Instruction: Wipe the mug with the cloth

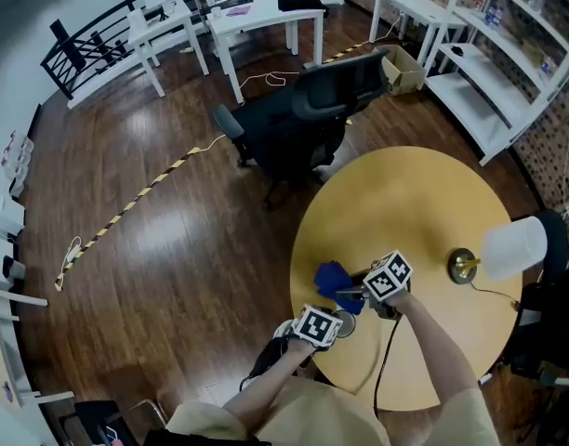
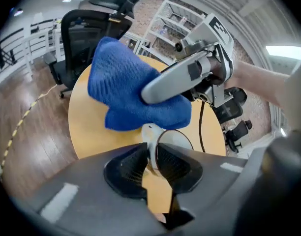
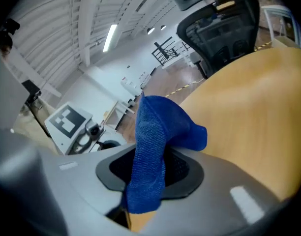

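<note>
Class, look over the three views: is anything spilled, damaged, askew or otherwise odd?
Nothing stands out. The left gripper is shut on the mug at its rim, the right gripper on the blue cloth; the table shows no spill.

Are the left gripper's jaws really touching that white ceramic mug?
Touching. In the left gripper view, the left gripper has its jaws closed on the wall of the white ceramic mug. Both press against it, with no gap showing.

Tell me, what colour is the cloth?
Blue. The cloth shows best in the right gripper view.
</note>
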Demonstrator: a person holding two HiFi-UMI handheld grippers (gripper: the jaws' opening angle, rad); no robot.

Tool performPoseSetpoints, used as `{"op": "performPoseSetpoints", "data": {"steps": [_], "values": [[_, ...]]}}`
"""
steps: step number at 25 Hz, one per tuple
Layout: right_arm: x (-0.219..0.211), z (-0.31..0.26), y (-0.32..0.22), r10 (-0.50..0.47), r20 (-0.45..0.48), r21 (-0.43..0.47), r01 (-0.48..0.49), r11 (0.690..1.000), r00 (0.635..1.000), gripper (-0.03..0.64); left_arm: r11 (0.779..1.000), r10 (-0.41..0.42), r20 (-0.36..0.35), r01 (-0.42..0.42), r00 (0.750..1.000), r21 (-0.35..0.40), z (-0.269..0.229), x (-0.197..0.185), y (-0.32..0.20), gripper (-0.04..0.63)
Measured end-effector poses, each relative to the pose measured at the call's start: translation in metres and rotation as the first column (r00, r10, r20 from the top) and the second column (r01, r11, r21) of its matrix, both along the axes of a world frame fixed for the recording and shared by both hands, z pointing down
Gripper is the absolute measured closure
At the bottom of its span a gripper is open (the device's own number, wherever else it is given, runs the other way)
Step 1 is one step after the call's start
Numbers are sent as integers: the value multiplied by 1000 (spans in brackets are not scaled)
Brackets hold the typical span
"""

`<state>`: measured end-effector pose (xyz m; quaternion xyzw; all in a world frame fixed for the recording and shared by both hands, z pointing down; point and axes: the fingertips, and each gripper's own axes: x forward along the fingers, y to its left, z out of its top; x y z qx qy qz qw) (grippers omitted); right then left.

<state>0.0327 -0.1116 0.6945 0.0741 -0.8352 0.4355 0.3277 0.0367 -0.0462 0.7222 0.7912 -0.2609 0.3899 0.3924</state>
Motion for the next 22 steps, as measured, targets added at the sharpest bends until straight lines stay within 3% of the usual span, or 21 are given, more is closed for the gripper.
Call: {"op": "performPoseSetpoints", "data": {"steps": [2, 4, 7, 11, 15, 19, 22], "values": [[2, 10, 18, -72, -19, -10, 72, 997, 997, 486, 993, 92, 59, -96, 994, 71, -4, 2, -8, 544], [6, 16, 24, -78, -14, 25, 78, 997, 997, 486, 984, 128, 95, -138, 987, 109, -7, 4, -15, 551], [17, 23, 18, 40, 26, 69, -41, 997, 999, 488, 976, 154, 122, -170, 981, 138, -10, 5, -17, 552], [31, 36, 7, 241, 109, -10, -241, 970, 964, 489, 951, 210, 144, -236, 967, 200, -7, 6, -20, 558], [31, 42, 1, 292, 114, -61, -286, 956, 950, 492, 931, 253, 129, -278, 959, 237, -7, 4, -19, 561], [41, 54, 2, 306, 63, -63, -302, 951, 950, 495, 895, 312, 151, -344, 938, 285, -11, 9, -9, 561], [43, 70, 5, 313, 25, -65, -311, 948, 950, 500, 887, 305, 152, -339, 940, 314, -6, 6, -5, 561]]}}
